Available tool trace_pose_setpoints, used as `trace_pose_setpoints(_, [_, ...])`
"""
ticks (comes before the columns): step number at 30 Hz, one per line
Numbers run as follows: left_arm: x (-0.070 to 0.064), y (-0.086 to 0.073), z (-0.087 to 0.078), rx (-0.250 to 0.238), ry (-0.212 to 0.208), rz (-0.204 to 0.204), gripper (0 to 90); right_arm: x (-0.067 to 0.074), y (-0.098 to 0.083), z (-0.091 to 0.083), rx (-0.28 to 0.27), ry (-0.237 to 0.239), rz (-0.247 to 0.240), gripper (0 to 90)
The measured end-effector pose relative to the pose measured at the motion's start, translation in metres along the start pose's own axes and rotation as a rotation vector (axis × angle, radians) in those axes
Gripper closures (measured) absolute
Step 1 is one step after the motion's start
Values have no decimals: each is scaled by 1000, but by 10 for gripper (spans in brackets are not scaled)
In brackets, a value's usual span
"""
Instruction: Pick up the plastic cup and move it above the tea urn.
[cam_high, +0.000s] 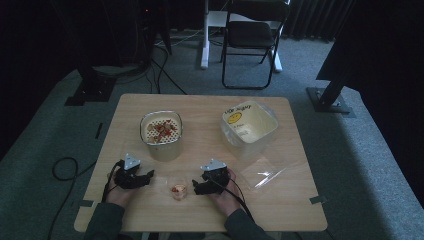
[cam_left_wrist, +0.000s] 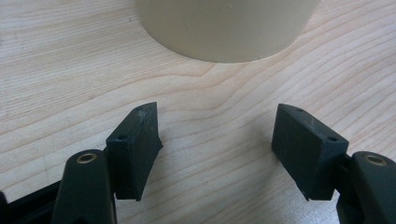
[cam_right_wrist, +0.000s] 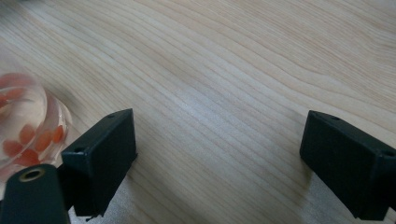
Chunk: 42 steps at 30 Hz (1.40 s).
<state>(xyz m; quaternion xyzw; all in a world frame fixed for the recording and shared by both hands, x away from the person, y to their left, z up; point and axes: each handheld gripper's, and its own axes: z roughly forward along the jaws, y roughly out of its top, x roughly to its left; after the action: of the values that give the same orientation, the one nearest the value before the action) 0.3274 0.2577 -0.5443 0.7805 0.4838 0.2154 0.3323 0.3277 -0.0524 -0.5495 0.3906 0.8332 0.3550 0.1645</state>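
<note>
Apparently light and easily crushed, the small clear cup (cam_high: 178, 191) of what may be orange pieces is seen on the tabletop (cam_high: 280, 200), between both empty, spread claws, left (cam_high: 146, 176) and right (cam_high: 196, 187); its sides should be gripped gently.

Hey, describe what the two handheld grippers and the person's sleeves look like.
Both the left gripper and the right gripper are black, each topped by a grey three-cornered plate and trailing a black cable. Their jaws end in flat, blocky black pads with small screw holes; brass-coloured eyelets sit behind them. The sleeves are dark grey-green.
</note>
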Motion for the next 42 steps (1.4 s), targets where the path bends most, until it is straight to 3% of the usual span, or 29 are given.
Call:
trace_pose_setpoints(7, [0,0,0,-1,-1,-2,321,-1,0,0,3,9,-7,106])
trace_pose_setpoints(11, [0,0,0,-1,-1,-2,321,-2,1,-3,11,8,-5,198])
trace_pose_setpoints(14, [0,0,0,-1,-1,-2,321,1,1,-8,12,-6,-20,334])
trace_pose_setpoints(19, [0,1,1,0,-1,-2,319,4,3,-21,-17,-24,-82,437])
trace_pose_setpoints(23, [0,1,1,0,-1,-2,319,0,8,-35,-47,-27,-89,491])
trace_pose_setpoints(29, [0,1,1,0,0,-4,317,-20,23,-74,-112,-33,-66,532])
trace_pose_setpoints(31, [0,1,1,3,4,-6,310,-24,25,-79,-122,-39,-60,536])
trace_pose_setpoints(42, [0,1,2,6,9,-10,292,-74,37,-136,-211,-151,6,527])
